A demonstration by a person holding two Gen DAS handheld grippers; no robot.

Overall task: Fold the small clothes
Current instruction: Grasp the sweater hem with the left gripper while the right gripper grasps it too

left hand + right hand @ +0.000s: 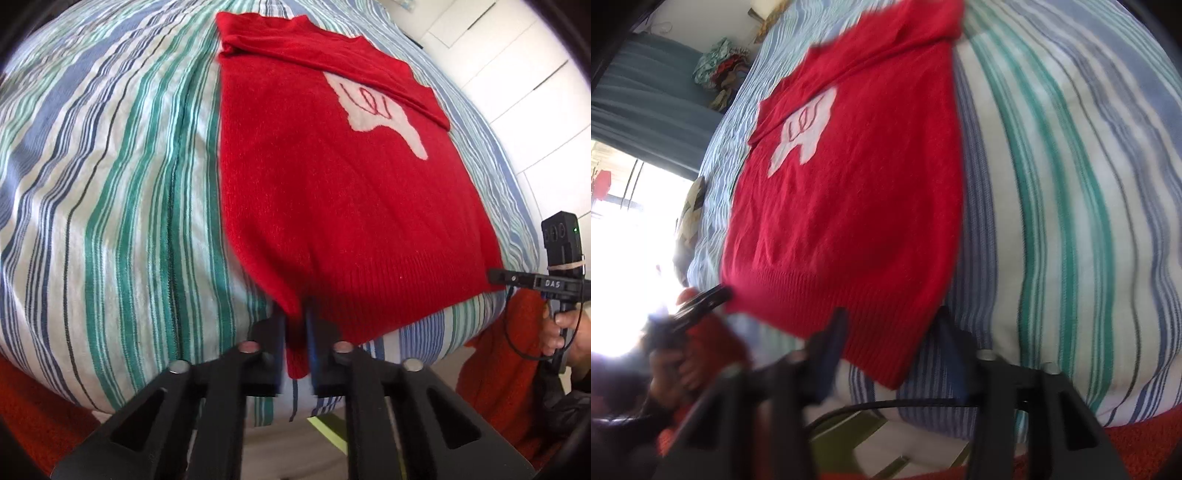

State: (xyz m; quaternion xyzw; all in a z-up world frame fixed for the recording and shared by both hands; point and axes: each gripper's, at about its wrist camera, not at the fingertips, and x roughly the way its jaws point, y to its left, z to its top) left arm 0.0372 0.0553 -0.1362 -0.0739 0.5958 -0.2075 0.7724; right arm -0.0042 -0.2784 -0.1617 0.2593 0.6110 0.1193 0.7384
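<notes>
A small red knit sweater with a white hand motif lies flat on the striped bedcover, its sleeves folded across the top. My left gripper is shut on the sweater's near left hem corner. My right gripper is open, its jaws either side of the near right hem corner of the sweater. The right gripper also shows at the right edge of the left wrist view, at the hem's right corner. The left gripper shows in the right wrist view, at the hem's left corner.
The striped bed fills both views, its near edge just below the hem. White cupboard doors stand at the far right. A heap of clothes, a blue curtain and a bright window are at the left. An orange rug lies below.
</notes>
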